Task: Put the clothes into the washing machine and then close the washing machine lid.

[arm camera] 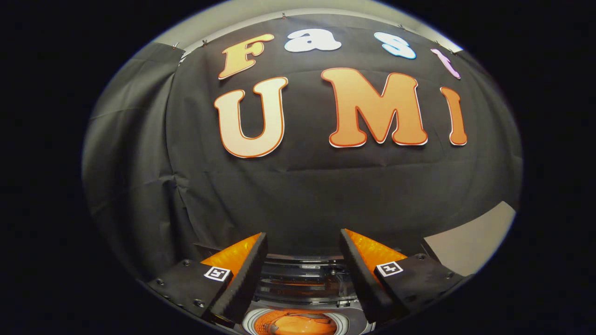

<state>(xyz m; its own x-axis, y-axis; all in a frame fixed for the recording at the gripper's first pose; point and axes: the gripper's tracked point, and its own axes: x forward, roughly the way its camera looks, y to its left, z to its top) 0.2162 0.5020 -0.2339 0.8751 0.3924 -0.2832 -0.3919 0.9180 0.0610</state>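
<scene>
At bottom centre, gripper [302, 260] spread wide, holding nothing, above the washing machine [298, 321]. Orange clothes [295, 324] sit inside the drum; clear lid [302, 279] looks raised beyond the fingers. Judged: loading done, lid closing left.

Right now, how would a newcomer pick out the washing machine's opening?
Start at the black cloth wall and drop to the open gripper. Between its fingers, lower down, lies the washing machine, its clear lid raised. The opening is the white ring with something orange inside.
</scene>
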